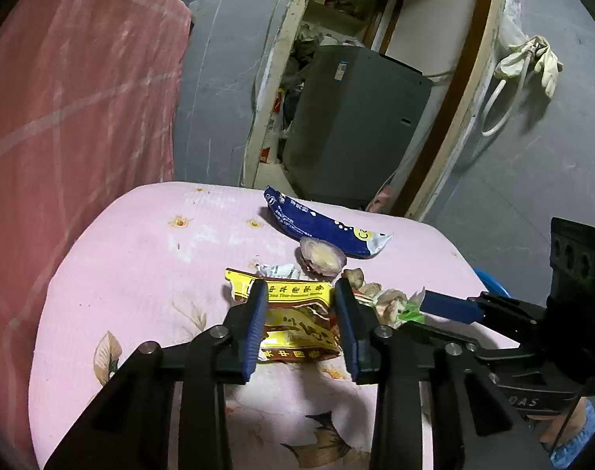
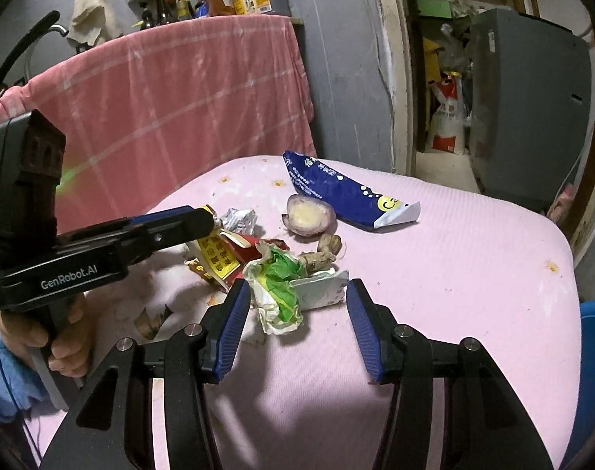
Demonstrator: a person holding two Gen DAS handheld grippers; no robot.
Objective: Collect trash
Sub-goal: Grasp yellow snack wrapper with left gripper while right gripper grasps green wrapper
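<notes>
Step in hand: first pickups. Left gripper (image 1: 300,327) has its jaws apart, straddling the red-yellow wrapper (image 1: 297,321) mid-cushion (image 1: 140,243); closing comes next. Right gripper (image 2: 297,329) is spread before the green-white wrapper (image 2: 279,293). The blue packet (image 2: 348,194) lies by the far edge.

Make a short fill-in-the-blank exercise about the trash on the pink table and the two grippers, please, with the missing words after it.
1. The left gripper has its fingers on both sides of the red and ____ wrapper.
2. The right gripper is open in front of a crumpled white and ____ wrapper.
3. The long ____ packet lies on the table, behind the cut vegetable.

Missing words: yellow; green; blue
</notes>
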